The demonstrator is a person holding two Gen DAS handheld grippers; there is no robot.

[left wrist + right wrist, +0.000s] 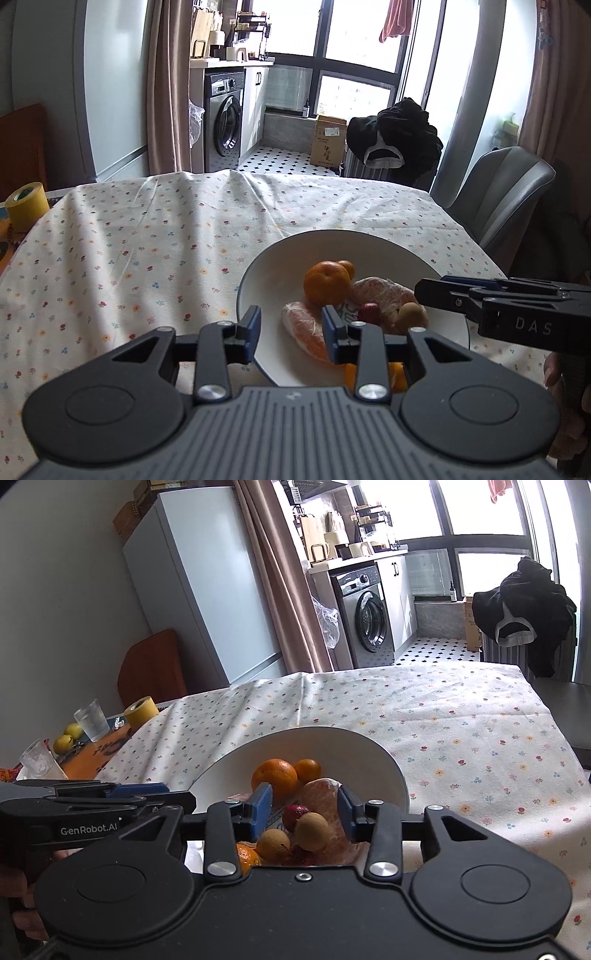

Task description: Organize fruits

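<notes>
Left wrist camera sits low behind its own gripper (290,334), looking across the floral tablecloth (147,251) toward the windows, with the white bowl (258,273) close in, just right of centre. Right wrist camera rides above the bowl's near rim (388,764), closer still, angled a little leftward (the fridge (207,587) fills its upper left). Both views share the bowl, the cloth, the washing machine (225,118) and the yellow tape roll (26,206). Each catches the other gripper at its edge.

Fruits (291,812) lie in the bowl (354,746) on the table (461,716); tape roll (141,710) at ten o'clock; chair (498,192) at two
</notes>
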